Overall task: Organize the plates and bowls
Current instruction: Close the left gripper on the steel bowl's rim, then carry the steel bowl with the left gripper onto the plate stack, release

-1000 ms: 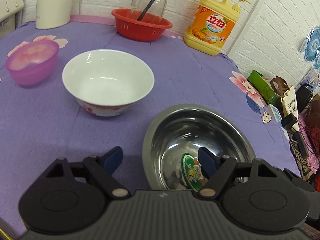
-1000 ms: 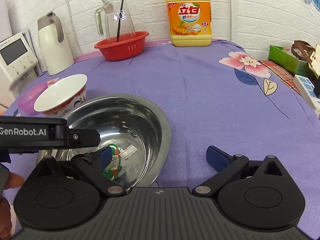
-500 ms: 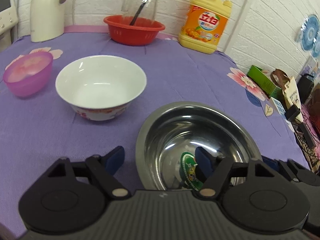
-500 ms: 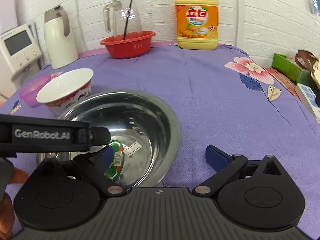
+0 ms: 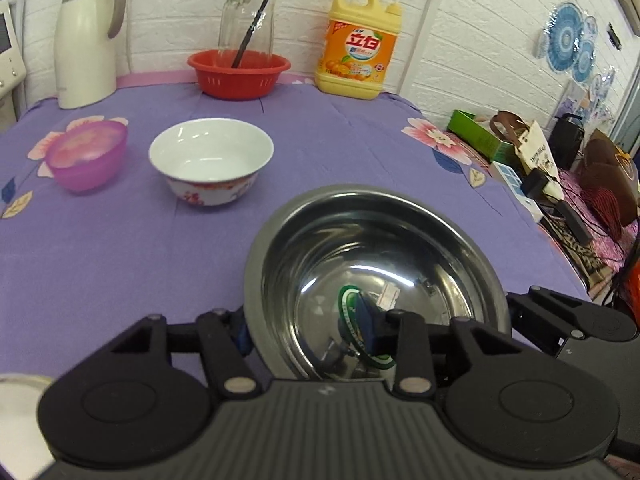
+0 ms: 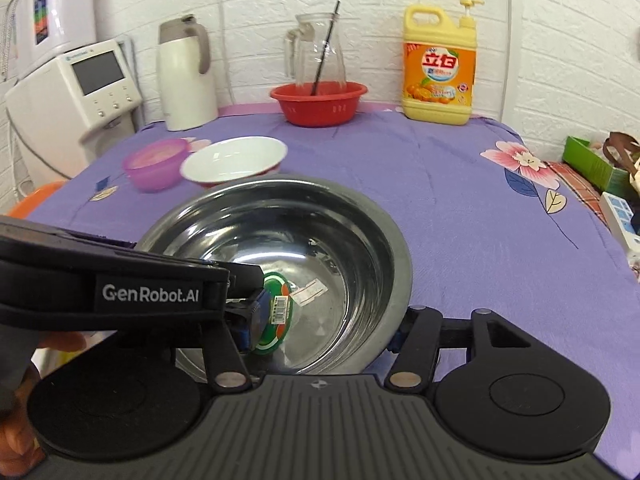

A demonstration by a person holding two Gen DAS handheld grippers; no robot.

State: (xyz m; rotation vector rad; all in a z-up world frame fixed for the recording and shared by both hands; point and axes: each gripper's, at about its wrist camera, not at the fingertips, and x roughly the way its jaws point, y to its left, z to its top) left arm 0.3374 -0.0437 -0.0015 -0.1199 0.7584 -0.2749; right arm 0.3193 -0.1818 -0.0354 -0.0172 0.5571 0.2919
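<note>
Both tools (image 5: 304, 326) (image 6: 324, 322) clamp the steel bowl's (image 5: 376, 248) near rim.

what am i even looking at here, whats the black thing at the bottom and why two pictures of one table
No robot arm here: a person holds a two-finger gripper in each hand, each with a camera looking forward along its fingers. So each picture is one gripper's own view, and the black shape at the bottom is that gripper.

The left gripper and the right gripper each clamp opposite walls of the steel bowl, one finger inside, one outside; the left's jaws have just closed onto it.

Farther back on the purple tablecloth stand a white bowl, a pink bowl, a red basket, a detergent bottle and a white jug.
</note>
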